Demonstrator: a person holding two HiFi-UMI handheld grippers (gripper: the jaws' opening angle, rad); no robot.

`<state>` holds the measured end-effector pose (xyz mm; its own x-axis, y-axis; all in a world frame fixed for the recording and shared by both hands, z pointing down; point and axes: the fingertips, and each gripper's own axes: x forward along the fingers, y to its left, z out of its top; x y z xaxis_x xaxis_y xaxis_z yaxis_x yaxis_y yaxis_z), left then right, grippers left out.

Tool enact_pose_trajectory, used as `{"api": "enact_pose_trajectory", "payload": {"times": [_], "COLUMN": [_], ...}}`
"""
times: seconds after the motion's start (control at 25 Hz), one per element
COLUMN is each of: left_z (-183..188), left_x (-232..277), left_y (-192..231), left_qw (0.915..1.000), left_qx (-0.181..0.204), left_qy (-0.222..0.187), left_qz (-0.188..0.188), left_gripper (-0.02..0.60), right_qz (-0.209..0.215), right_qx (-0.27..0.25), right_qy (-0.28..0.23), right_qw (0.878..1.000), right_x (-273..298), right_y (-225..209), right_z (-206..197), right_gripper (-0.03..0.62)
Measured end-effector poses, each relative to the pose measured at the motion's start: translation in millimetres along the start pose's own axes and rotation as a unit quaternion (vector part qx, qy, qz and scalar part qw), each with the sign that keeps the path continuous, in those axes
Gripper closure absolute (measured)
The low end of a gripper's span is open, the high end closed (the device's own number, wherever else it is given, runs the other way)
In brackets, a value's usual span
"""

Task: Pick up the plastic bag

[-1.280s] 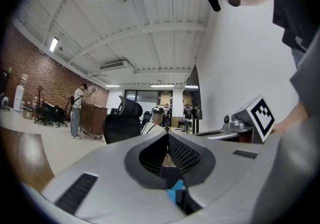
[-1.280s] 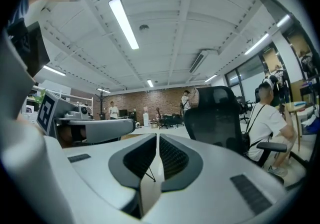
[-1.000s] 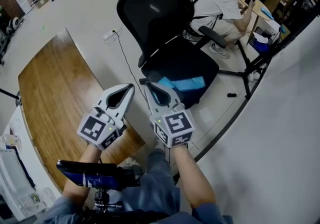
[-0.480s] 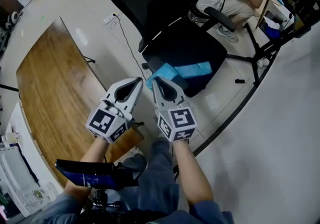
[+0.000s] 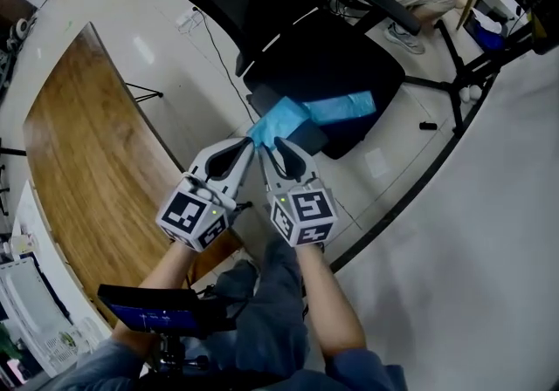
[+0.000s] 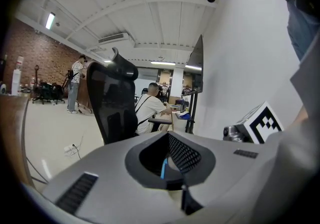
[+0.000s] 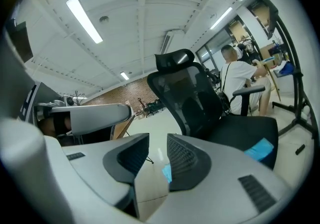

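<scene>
Blue plastic bag [image 5: 336, 107], folded (on chair seat [image 5: 345, 58])

Black padded office-chair seat [image 5: 349, 58], standing on a pale glossy floor [image 5: 179, 88]. A crumpled light-blue plastic bag [image 5: 314, 112] lies on the seat's front edge, at 6 o'clock. Brown wooden counter [image 5: 79, 162] at 9 o'clock.

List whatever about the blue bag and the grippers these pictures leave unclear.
- Head view: left gripper and right gripper overlap the near corner of the plastic bag; contact unclear.
- Left gripper view: closed jaws hide all but a blue sliver.
- Right gripper view: jaws, just opening, hide whether that corner lies between them.
</scene>
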<state>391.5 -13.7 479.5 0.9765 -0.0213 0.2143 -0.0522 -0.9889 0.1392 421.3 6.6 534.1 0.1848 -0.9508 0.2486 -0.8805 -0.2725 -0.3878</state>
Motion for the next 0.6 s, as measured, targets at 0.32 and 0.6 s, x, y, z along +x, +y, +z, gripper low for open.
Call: {"api": "enact_pose_trajectory", "payload": {"times": [0.32,0.6], "left_z": [-30.0,-47.0], "left_x": [14.5,25.8], "left_y": [4.6,12.1], "left_qw": [0.9998,0.9994], "left_qx": [-0.014,-0.017], "left_qy": [0.016,0.025], "left_qz": [0.005,0.014], "left_gripper": [0.575,0.575], "right_qz": [-0.019,-0.040], "right_qx": [0.107,0.207], "right_qy": [0.023,0.033], "right_qw": [0.994,0.977], "right_x": [11.3,18.7], "right_y": [-36.0,-63.0], "right_z": [-54.4,-95.0], "right_gripper": [0.467,0.450]}}
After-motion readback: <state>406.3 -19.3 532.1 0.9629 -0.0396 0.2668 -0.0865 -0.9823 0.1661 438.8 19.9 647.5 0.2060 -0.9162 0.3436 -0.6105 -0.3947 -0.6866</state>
